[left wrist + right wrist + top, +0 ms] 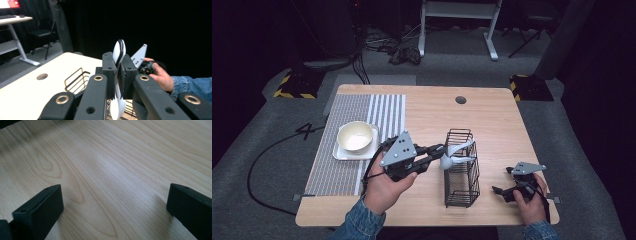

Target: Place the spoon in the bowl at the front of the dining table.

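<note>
My left gripper (439,150) is shut on a white spoon (447,161) at the left rim of a black wire basket (462,192) in the middle of the wooden table. White handles reach across the basket's open top. In the left gripper view the spoon (119,52) stands edge-on, pinched between the pads of the left gripper (119,72), with the basket (75,80) below. My right gripper (501,192) rests low at the table's front right, open. In the right gripper view its jaws stand wide apart over bare wood, with nothing inside the right gripper (115,202).
A cream bowl (355,136) sits on a white square plate (343,153) on a grey striped mat (337,175) at the table's left. A cable hole (460,100) lies near the far edge. Bare wood (502,130) surrounds the basket.
</note>
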A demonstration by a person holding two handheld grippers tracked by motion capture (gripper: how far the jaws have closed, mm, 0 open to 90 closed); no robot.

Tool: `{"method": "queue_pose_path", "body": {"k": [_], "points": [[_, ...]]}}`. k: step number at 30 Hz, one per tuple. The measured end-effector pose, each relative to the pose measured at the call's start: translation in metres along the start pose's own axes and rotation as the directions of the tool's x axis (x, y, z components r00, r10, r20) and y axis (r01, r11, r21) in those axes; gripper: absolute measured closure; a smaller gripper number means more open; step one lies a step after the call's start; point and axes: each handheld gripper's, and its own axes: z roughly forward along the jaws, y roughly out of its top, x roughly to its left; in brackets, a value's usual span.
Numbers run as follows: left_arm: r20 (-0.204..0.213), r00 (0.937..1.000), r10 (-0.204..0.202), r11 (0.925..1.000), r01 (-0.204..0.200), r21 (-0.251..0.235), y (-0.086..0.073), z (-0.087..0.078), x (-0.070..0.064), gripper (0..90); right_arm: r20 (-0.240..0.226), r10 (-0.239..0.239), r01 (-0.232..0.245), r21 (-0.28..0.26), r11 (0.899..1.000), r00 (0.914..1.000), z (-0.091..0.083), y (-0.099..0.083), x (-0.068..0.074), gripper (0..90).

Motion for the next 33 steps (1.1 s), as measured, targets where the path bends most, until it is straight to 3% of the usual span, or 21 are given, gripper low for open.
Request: {"method": "queue_pose_path", "body": {"k": [7, 14, 18, 23, 33], "points": [[-0.089, 0.996, -0.003, 1.0, 0.003, 0.003, -0.003, -0.01, 0.01, 84.7, 0.0, 0.0, 0.0, 0.0, 1.0, 1.0, 0.0, 0.0, 0.0, 0.8], [-0.171, 0.9847, -0.037, 0.9993, 0.036, -0.007, -0.009, -0.024, 0.023, 84.7, 0.0, 0.001, -0.001, 0.0, 1.0, 1.0, 0.0, 0.0, 0.0, 0.8], [-0.219, 0.9739, -0.058, 0.9983, 0.056, -0.014, -0.014, -0.034, 0.03, 84.7, 0.0, 0.001, -0.001, 0.001, 1.0, 1.0, 0.0, 0.0, 0.0, 0.8], [-0.271, 0.9611, -0.052, 0.9986, 0.054, 0.0, -0.019, -0.044, 0.036, 84.7, 0.0, 0.001, -0.001, 0.0, 1.0, 1.0, 0.0, 0.0, 0.0, 0.8], [-0.377, 0.9239, -0.066, 0.9976, 0.068, -0.008, -0.028, -0.064, 0.052, 84.7, 0.001, 0.001, -0.001, 0.0, 1.0, 1.0, 0.0, 0.0, 0.0, 0.8]]}}
